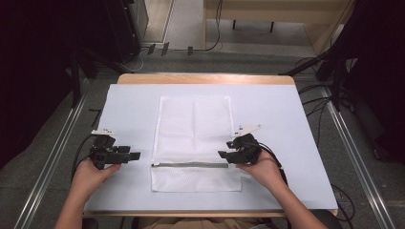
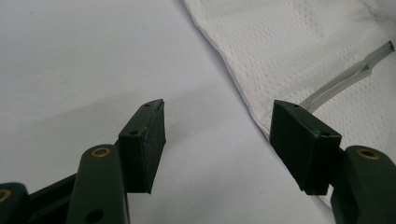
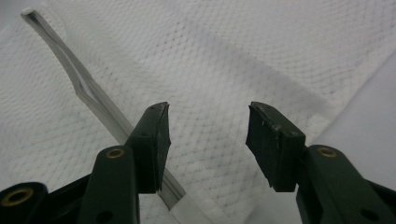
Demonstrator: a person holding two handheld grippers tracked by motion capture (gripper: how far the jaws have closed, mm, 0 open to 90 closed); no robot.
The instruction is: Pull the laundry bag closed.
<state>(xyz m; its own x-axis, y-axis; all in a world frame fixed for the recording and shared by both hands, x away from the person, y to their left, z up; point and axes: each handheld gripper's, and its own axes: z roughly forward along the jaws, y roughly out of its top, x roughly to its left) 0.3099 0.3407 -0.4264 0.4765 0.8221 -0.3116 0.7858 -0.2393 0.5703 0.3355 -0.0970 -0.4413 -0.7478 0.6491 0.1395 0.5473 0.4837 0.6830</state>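
A white mesh bag (image 1: 193, 138) lies flat in the middle of the table, with a grey zipper (image 1: 190, 165) running across it near its front end. My left gripper (image 1: 135, 155) rests on the sheet just left of the bag, level with the zipper, jaws open and empty; the left gripper view has the bag's edge (image 2: 243, 79) and the zipper's end (image 2: 348, 79) ahead of it. My right gripper (image 1: 222, 154) hovers over the bag's right edge by the zipper's other end, jaws apart. In the right gripper view mesh (image 3: 210, 116) lies between the pads and the zipper (image 3: 93, 100) passes under one jaw.
A pale lilac sheet (image 1: 129, 105) covers the wooden table (image 1: 205, 78). Black stands and cables (image 1: 315, 102) sit on the floor to both sides. The person's forearms come in from the near edge.
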